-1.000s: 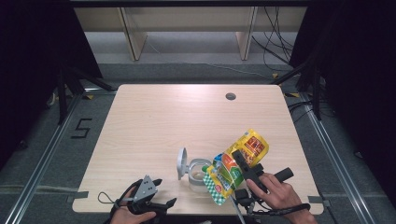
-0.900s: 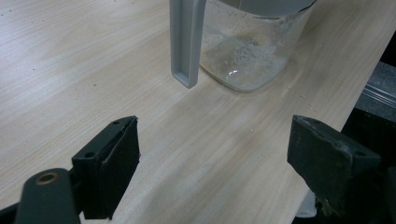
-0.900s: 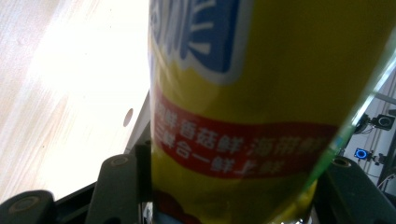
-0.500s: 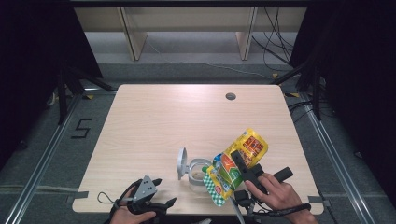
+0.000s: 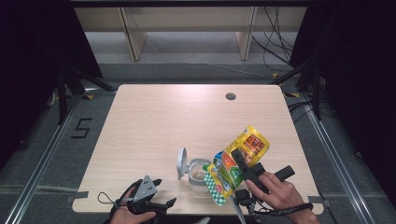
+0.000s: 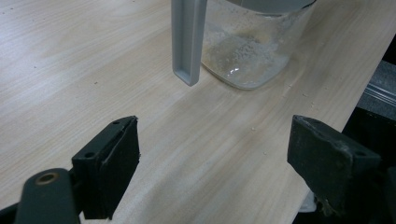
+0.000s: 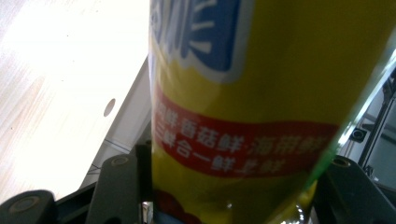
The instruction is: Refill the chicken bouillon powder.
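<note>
One yellow pouch (image 5: 236,170) clamped in right gripper (image 5: 240,163) fingers, tilted mouth-down toward jar (image 5: 198,173), left gripper (image 6: 215,163) fingers apart

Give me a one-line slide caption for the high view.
Right gripper tilts a yellow seasoning bag over an open clear jar; left gripper rests nearby.

Jar (image 6: 252,42) top and yellow pouch (image 7: 275,93) edges cropped.
</note>
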{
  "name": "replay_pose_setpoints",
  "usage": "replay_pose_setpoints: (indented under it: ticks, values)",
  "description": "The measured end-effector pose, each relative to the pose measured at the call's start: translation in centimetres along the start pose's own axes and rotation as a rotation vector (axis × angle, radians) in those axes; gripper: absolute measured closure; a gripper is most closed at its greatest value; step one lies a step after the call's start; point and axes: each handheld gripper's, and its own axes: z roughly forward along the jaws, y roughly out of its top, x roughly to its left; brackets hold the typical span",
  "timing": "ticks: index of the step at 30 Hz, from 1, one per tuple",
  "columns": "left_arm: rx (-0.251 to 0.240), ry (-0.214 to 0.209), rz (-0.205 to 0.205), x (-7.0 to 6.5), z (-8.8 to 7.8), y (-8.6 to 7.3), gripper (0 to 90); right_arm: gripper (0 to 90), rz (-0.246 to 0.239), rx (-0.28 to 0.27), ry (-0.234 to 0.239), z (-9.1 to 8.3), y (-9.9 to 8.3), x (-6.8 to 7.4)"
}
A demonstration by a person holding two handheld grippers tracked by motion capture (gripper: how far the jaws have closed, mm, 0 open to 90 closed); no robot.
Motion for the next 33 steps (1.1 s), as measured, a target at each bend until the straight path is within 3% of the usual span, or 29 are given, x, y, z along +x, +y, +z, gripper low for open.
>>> replay_pose_setpoints:
  ticks: [1,3,5,6,7,8,9,10,12,13,14,17,18,22,23,25,26,29,30,31,32,33]
  values:
    - [0.006,0.008,0.052,0.37,-0.12,0.08,16.6,47.6,-0.002,-0.001,0.003,0.07,0.06,0.05]
    - [0.016,0.007,0.05,0.35,-0.19,0.1,16.5,47.5,-0.007,-0.006,0.004,0.08,0.09,0.1]
    - [0.006,0.005,0.01,0.07,-0.08,-0.02,16.6,47.6,-0.014,-0.012,0.012,0.1,0.24,0.2]
    - [0.006,0.005,0.01,0.07,-0.08,-0.02,16.5,47.6,-0.014,-0.012,0.012,0.1,0.24,0.2]
    - [0.015,0.009,0.041,0.29,-0.19,0.07,16.5,47.5,-0.013,-0.012,0.011,0.09,0.31,0.22]
    - [-0.005,0.01,0.051,0.4,-0.02,0.06,16.6,47.6,-0.017,-0.013,0.008,0.11,0.43,0.25]
    - [0.024,0.006,0.058,0.42,-0.19,0.11,16.6,47.8,-0.023,-0.016,0.008,0.06,0.61,0.29]
    - [0.012,0.013,0.018,0.1,-0.04,-0.05,16.6,48.6,-0.02,-0.022,0.014,0.02,0.76,0.35]
    - [0.015,0.016,0.027,0.14,-0.07,-0.08,16.5,49.5,-0.041,-0.043,0.018,0.09,0.85,0.24]
    - [0.022,0.01,0.027,0.21,-0.17,-0.03,16.5,49.6,-0.017,-0.038,0.01,0.05,0.9,0.33]
    - [0.032,0.019,0.08,0.6,-0.25,0.11,16.6,49.7,-0.012,-0.036,0.015,0.03,0.85,0.29]
    - [0.014,0.013,0.047,0.31,-0.09,-0.05,16.5,49.8,-0.017,-0.029,0.006,-0.06,0.74,0.21]
    - [0.013,0.016,0.018,0.14,-0.06,-0.09,16.5,50.0,-0.012,-0.028,0.009,-0.04,0.69,0.27]
    - [0.017,0.01,0.04,0.2,-0.08,-0.06,16.5,50.2,-0.022,-0.026,0.015,-0.03,0.59,0.34]
    - [0.016,0.013,0.019,0.12,-0.07,-0.11,16.5,50.2,-0.024,-0.027,0.012,-0.01,0.56,0.32]
    - [0.028,0.015,0.023,0.27,-0.16,-0.04,16.5,50.2,-0.022,-0.024,0.008,0.0,0.49,0.26]
    - [0.031,0.015,0.028,0.3,-0.21,-0.03,16.5,50.2,-0.045,-0.032,0.011,0.06,0.4,0.1]
    - [0.005,0.014,0.013,0.1,-0.06,-0.12,16.5,50.2,-0.024,-0.023,0.0,-0.05,0.38,0.17]
    - [0.027,0.016,0.067,0.51,-0.24,0.07,16.6,50.2,-0.017,-0.025,-0.001,-0.03,0.39,0.19]
    - [0.031,0.023,0.088,0.65,-0.27,0.13,16.5,50.2,-0.004,-0.028,-0.006,-0.03,0.41,0.26]
    - [0.022,0.011,0.067,0.43,-0.23,0.04,16.5,50.2,-0.029,-0.019,0.001,-0.13,0.35,0.12]
    - [0.005,0.017,0.014,0.05,-0.04,-0.16,16.5,50.2,-0.032,-0.023,0.002,-0.11,0.35,0.02]
